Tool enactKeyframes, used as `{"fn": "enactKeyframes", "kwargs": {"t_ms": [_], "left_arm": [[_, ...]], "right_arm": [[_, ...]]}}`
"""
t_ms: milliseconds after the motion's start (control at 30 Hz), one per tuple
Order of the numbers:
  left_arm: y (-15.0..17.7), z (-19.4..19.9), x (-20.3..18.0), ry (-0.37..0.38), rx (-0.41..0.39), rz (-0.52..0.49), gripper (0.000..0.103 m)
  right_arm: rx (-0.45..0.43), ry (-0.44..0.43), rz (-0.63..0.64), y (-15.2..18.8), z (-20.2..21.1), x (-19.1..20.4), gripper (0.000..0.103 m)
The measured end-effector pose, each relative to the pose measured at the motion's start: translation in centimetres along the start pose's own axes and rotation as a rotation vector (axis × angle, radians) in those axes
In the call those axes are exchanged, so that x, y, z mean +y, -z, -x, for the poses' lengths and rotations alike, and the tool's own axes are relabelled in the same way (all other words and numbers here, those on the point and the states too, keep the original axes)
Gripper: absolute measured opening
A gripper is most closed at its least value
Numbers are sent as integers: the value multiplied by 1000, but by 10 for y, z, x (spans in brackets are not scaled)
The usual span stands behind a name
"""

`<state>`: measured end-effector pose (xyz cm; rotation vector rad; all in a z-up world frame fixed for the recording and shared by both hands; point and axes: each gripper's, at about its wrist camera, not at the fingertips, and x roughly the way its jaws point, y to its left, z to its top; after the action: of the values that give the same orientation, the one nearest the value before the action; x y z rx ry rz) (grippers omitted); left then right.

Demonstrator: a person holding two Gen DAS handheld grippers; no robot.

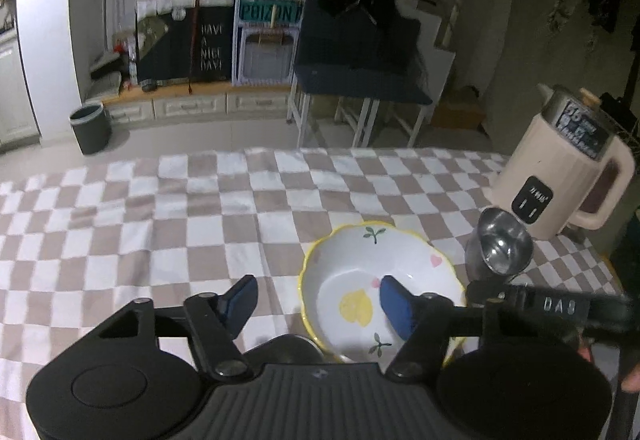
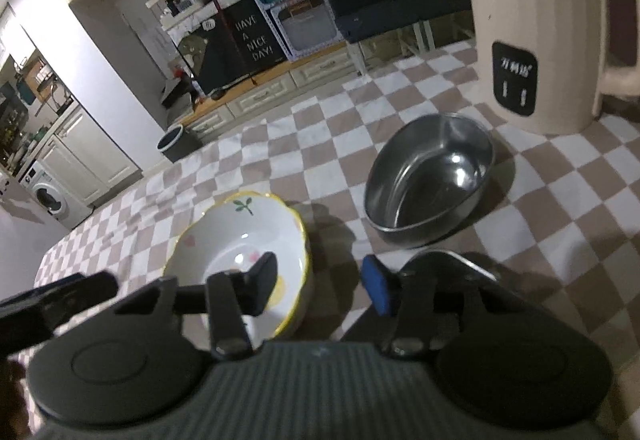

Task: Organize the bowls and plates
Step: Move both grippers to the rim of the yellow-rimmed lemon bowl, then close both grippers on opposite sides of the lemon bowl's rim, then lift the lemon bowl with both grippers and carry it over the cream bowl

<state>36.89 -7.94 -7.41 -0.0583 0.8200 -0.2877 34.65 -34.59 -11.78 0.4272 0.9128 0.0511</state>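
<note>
White ceramic bowl (image 1: 380,288), rim between left hand-held gripper (image 1: 320,304) fingers, untouched

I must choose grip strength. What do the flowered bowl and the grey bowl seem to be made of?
The flowered bowl looks like glazed ceramic, possibly melamine: glossy white, painted leaves and lemon, yellow scalloped rim. The grey bowl looks like stainless steel: mirror-like inside, bright highlights, thin rim.
</note>
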Motion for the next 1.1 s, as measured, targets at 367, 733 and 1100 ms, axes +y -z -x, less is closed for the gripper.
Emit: {"fn": "enactKeyframes", "kwargs": {"t_ms": [367,733,1100], "left_arm": [[-13,-49,7,-55,131,-51,34],[-7,-61,9,-17,190,-36,10],[-1,-69,10,3,201,-10,10]], "right_arm": [[33,14,10,1,-21,7,31],[66,54,67,6,-34,26,17],[63,72,97,6,-37,27,13]]}}
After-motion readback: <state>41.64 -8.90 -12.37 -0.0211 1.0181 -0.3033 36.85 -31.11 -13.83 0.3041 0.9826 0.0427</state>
